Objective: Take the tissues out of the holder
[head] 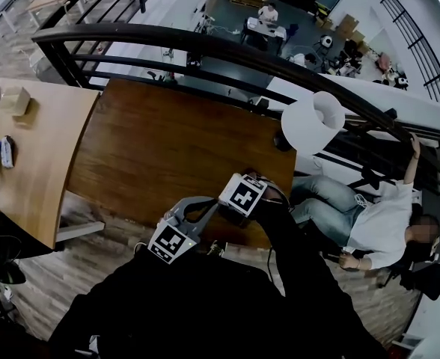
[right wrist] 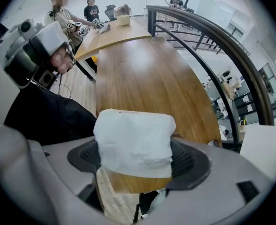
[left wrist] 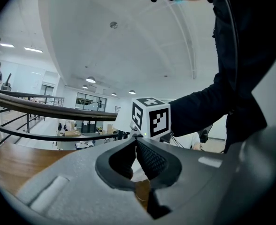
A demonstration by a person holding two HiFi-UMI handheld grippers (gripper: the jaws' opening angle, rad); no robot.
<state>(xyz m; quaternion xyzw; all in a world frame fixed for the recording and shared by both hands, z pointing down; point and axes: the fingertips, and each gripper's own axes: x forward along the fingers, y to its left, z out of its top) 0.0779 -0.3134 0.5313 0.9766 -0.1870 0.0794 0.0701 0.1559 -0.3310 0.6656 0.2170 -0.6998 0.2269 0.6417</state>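
Over the wooden table (right wrist: 142, 74), extraction is proceeding: right gripper (right wrist: 137, 165) is clamping tissues (right wrist: 134, 142); left gripper (left wrist: 137, 144), at its seven o'clock, is sitting closed, empty. Next probably needs a clear set-down spot.

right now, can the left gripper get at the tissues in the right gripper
Probably yes: the left gripper, jaws shut, points at the right gripper close ahead, nothing between; it must open for the tissues.

The tissue (right wrist: 133, 142) is white. The desk (right wrist: 142, 78) is brown wood with thin dark lines. The fingers (right wrist: 187, 161) are black with a tiny dot pattern, set in grey. The cube (left wrist: 150, 117) has black and white squares. The rail (right wrist: 222, 46) is black.
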